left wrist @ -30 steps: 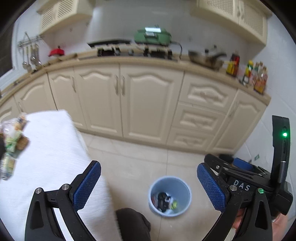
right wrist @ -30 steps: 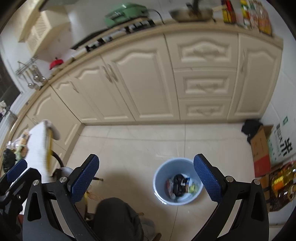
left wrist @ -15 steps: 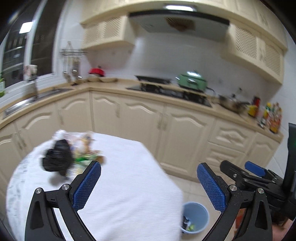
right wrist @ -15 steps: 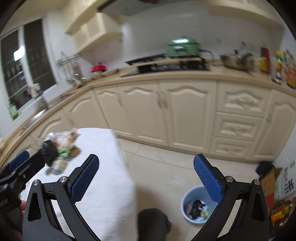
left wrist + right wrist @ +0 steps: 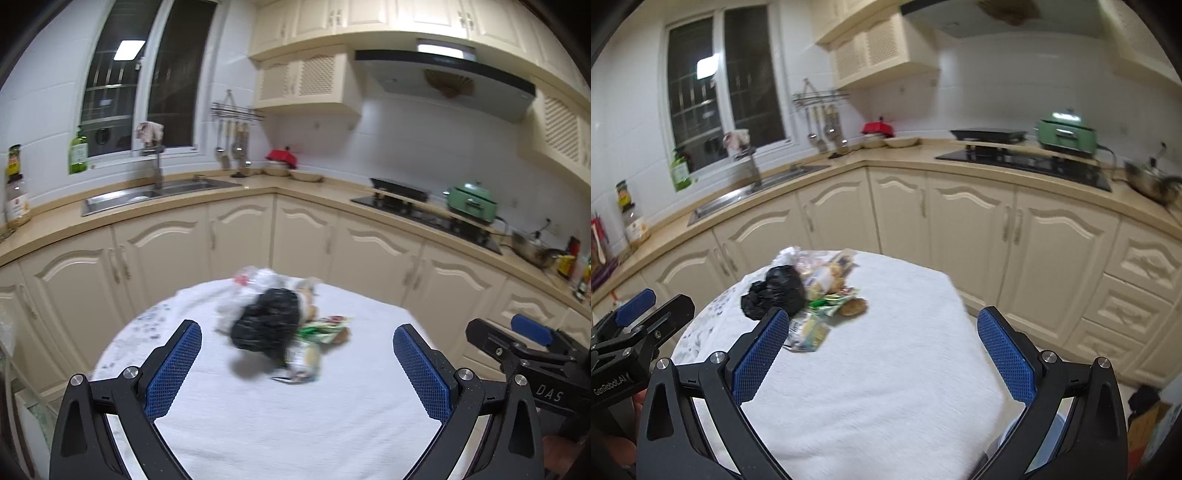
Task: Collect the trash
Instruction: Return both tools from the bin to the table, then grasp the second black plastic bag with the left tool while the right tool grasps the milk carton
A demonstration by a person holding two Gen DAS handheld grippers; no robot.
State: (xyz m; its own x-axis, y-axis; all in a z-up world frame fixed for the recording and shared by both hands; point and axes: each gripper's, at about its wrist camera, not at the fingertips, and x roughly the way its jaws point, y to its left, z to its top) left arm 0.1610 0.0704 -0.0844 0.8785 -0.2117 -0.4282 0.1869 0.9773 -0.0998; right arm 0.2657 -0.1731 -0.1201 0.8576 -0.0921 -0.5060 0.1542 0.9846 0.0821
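Observation:
A heap of trash lies on a round table under a white cloth. A crumpled black bag tops the heap, with a clear plastic bag behind it, green and yellow wrappers beside it and a brown lump at the right. My left gripper hangs open just short of the black bag, nothing between its fingers. My right gripper is open and empty too, to the right of the heap. Each gripper shows at the edge of the other's view.
Cream cabinets run around behind the table. The counter carries a sink, a black hob with a green pot and a steel pan. A sliver of the blue bin shows at the table's right edge.
Both views swung up and left from the blue bin on the floor to the table. The trash heap went from the left edge to the middle. Both grippers stayed open.

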